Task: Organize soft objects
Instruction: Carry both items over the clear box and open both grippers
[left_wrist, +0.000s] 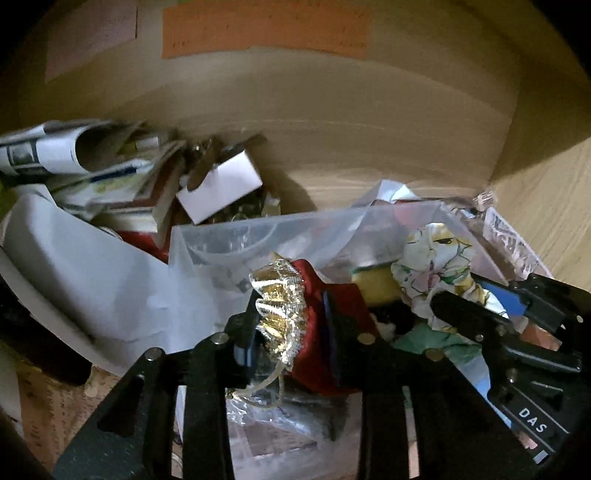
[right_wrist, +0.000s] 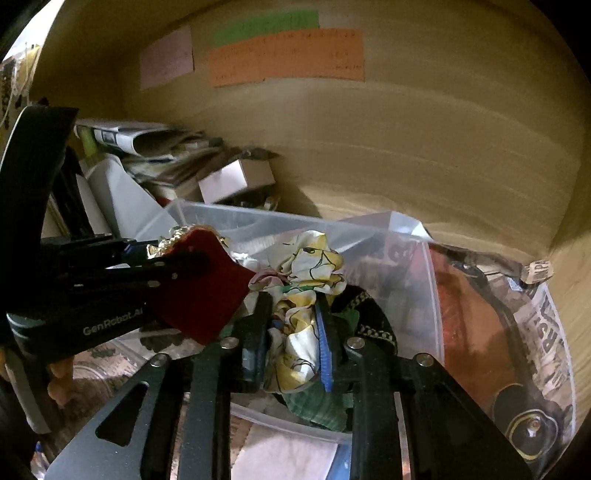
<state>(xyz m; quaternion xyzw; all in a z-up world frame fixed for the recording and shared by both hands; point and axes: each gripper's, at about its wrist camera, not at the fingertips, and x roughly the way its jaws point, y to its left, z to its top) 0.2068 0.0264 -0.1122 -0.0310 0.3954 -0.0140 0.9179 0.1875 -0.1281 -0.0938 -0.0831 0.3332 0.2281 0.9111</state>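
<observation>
My left gripper (left_wrist: 291, 314) is shut on a red pouch with a gold frilled rim (left_wrist: 295, 317), held over the near edge of a clear plastic bin (left_wrist: 207, 240). The same pouch (right_wrist: 207, 288) and left gripper (right_wrist: 166, 258) show at left in the right wrist view. My right gripper (right_wrist: 295, 325) is shut on a crumpled floral cloth (right_wrist: 306, 280), white with yellow and pink, held over the bin (right_wrist: 406, 229). That cloth (left_wrist: 439, 266) and right gripper (left_wrist: 476, 299) show at right in the left wrist view. Green fabric (right_wrist: 317, 406) and a dark patterned item (right_wrist: 373, 314) lie in the bin below.
I am inside a wooden shelf compartment (right_wrist: 406, 147) with orange, green and pink notes (right_wrist: 288, 55) on the back wall. Stacked papers and booklets (left_wrist: 92, 162), a small white box (left_wrist: 221, 188) and a white sheet (left_wrist: 74, 258) crowd the left. A printed bag (right_wrist: 517, 350) lies at right.
</observation>
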